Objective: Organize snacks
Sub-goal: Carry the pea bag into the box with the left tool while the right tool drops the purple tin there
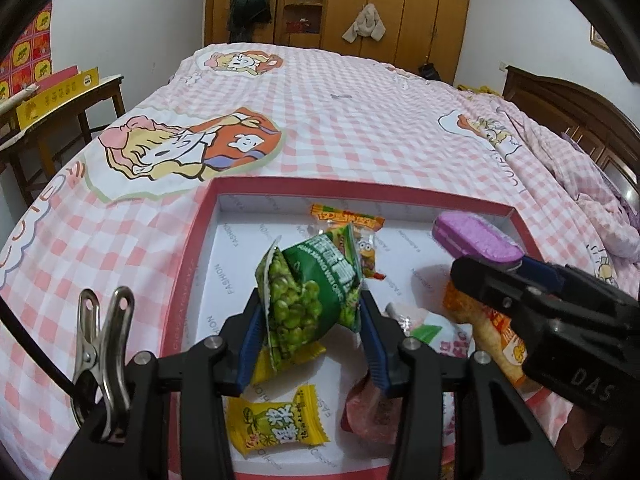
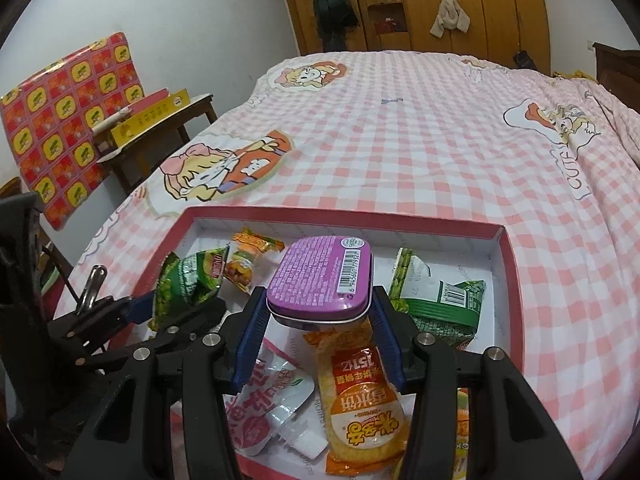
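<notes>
Snacks everywhere, and both grippers have one in hand over the box (image 1: 200, 240)! The left gripper (image 1: 310, 320) is part-open, its blue pads clamped on a green pea bag (image 1: 308, 292), one pad on each side edge. The bag stands up out of the jaws, long axis running away from the tool and tipped a bit to its right, the torn-looking top corner farthest out. Below that gripper, a yellow candy (image 1: 276, 420) lies on the box floor, and a red pouch (image 1: 368, 408) sits under the right finger.

Over to the right gripper (image 2: 318, 320): also part-open, gripping a purple tin (image 2: 320, 280) by its near corners. The tin lies flat, barcode side up, long axis pointing straight ahead of the tool. Directly beneath the jaws lies an orange rice-cracker pack (image 2: 360, 400), with a pink pouch (image 2: 264, 400) just to its left.

The right view alone shows a second pea bag (image 2: 440, 300) lying in the box beyond the right finger. The left view alone shows the yellow candy. Each camera catches the other tool: the tin (image 1: 476, 240) from the side, and the held pea bag (image 2: 188, 284) off to the left. An orange candy (image 2: 256, 244) lies at the far wall.
</notes>
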Demonstrator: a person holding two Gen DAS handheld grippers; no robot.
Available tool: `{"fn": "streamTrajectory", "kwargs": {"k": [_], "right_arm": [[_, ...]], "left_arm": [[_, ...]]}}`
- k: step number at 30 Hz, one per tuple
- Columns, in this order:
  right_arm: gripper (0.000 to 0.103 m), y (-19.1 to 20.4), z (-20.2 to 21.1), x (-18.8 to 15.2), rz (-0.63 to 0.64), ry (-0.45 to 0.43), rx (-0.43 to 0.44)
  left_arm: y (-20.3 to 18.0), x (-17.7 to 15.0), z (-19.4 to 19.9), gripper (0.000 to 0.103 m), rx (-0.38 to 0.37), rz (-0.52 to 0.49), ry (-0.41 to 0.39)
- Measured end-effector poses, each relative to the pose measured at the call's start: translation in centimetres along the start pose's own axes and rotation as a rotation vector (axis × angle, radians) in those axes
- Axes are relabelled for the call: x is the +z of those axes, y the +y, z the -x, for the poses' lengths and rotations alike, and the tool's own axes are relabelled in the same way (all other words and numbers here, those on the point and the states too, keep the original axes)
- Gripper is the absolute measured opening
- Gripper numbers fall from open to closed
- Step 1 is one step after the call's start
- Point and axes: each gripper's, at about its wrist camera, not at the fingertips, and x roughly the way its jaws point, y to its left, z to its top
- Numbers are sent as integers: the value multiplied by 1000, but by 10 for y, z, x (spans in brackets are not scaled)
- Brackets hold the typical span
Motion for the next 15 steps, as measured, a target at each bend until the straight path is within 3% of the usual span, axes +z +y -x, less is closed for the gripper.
{"fn": "streamTrajectory", "kwargs": {"k": [15], "right_arm": [[49, -4, 1, -1, -29, 13, 17]], "left_arm": [[2, 0, 1, 52, 16, 12, 27]]}}
